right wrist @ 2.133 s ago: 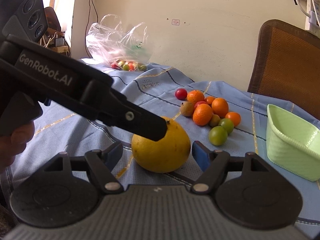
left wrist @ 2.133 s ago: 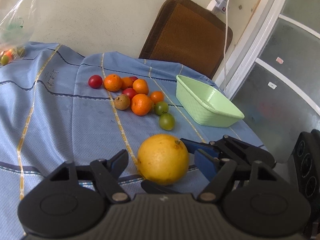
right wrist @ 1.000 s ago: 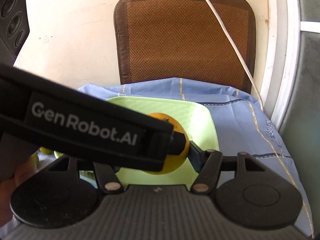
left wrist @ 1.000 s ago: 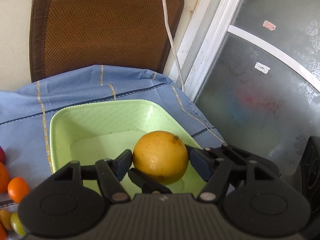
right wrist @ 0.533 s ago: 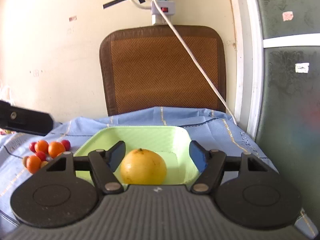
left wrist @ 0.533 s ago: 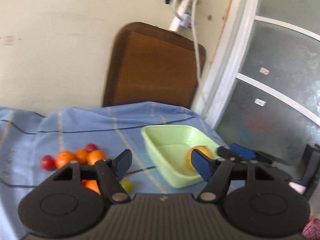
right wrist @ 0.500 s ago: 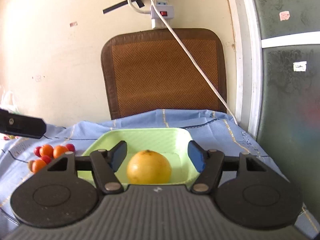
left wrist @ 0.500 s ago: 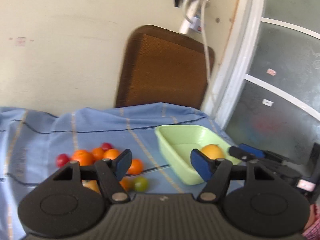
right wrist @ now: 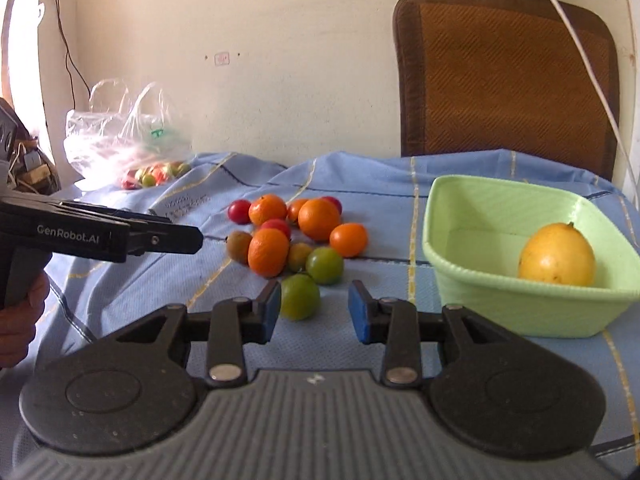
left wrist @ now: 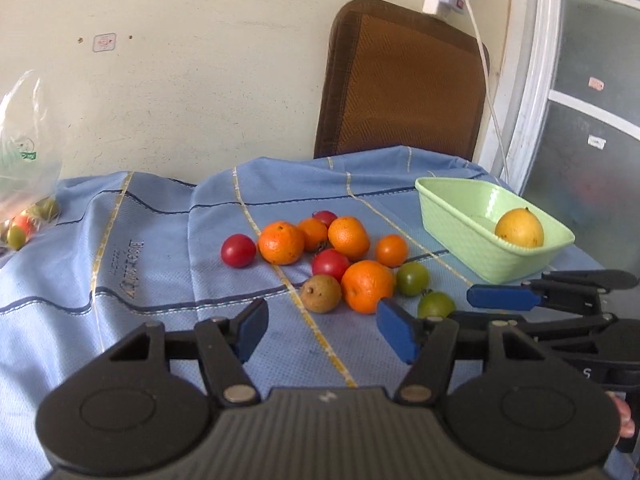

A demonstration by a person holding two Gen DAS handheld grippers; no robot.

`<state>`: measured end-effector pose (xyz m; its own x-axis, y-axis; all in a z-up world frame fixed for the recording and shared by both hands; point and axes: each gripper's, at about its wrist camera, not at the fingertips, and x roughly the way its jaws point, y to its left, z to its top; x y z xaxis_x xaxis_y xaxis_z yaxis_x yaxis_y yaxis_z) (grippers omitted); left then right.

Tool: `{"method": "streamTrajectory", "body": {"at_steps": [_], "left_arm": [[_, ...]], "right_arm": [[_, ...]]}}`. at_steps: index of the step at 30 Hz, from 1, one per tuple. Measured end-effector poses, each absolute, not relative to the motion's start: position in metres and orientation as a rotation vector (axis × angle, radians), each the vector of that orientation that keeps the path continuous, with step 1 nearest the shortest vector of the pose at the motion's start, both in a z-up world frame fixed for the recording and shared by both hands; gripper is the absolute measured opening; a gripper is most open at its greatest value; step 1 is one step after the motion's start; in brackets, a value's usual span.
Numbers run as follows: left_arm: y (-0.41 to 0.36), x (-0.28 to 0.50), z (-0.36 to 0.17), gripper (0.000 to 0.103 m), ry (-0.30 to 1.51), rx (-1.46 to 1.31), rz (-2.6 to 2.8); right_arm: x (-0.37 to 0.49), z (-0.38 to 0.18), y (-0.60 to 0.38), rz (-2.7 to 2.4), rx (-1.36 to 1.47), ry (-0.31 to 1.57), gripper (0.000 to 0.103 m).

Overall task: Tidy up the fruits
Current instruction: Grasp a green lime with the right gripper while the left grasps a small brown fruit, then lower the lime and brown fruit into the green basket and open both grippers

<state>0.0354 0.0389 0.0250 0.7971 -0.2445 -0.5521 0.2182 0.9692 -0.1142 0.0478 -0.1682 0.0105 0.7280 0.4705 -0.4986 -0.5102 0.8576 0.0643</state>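
A large yellow fruit lies in the light green basket at the right of the blue tablecloth. Left of it sits a pile of oranges, red, green and brown fruits. My left gripper hovers in front of the pile, jaws closing, nothing between them. My right gripper is also closing on nothing. A green fruit lies just beyond its left pad, untouched. Each gripper shows in the other's view: the right, the left.
A clear plastic bag with more small fruits sits at the table's back left. A brown chair back stands behind the table, with a white cable hanging across it. A glass door borders the right side.
Both grippers carried the yellow fruit into the basket, let it go and drew back. Both views have swung left onto the fruit pile. The right jaws have narrowed.
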Motion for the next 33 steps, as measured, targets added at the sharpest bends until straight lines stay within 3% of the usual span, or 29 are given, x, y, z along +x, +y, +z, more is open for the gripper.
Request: {"method": "streamTrajectory", "body": {"at_steps": [8, 13, 14, 15, 18, 33], "left_arm": [[0.044, 0.067, 0.010, 0.041, 0.660, -0.048, -0.279], [0.047, 0.079, 0.008, 0.037, 0.660, -0.049, -0.283], [0.045, 0.081, 0.008, 0.029, 0.655, -0.045, -0.290], [0.044, 0.080, 0.008, 0.027, 0.650, -0.042, -0.301], [0.036, 0.073, 0.010, 0.027, 0.629, 0.006, -0.297], [-0.030, 0.005, 0.018, 0.027, 0.659, -0.003, -0.498]], "right_arm": [[0.059, 0.002, -0.158, 0.553, -0.088, 0.586, 0.043], [0.062, 0.001, -0.153, 0.567, -0.103, 0.598, 0.043], [0.062, 0.001, -0.152, 0.568, -0.109, 0.598, 0.043], [0.061, 0.001, -0.151, 0.567, -0.115, 0.597, 0.043], [0.060, 0.001, -0.151, 0.572, -0.120, 0.595, 0.030], [0.019, 0.005, -0.206, 0.492, -0.022, 0.542, 0.030]]}}
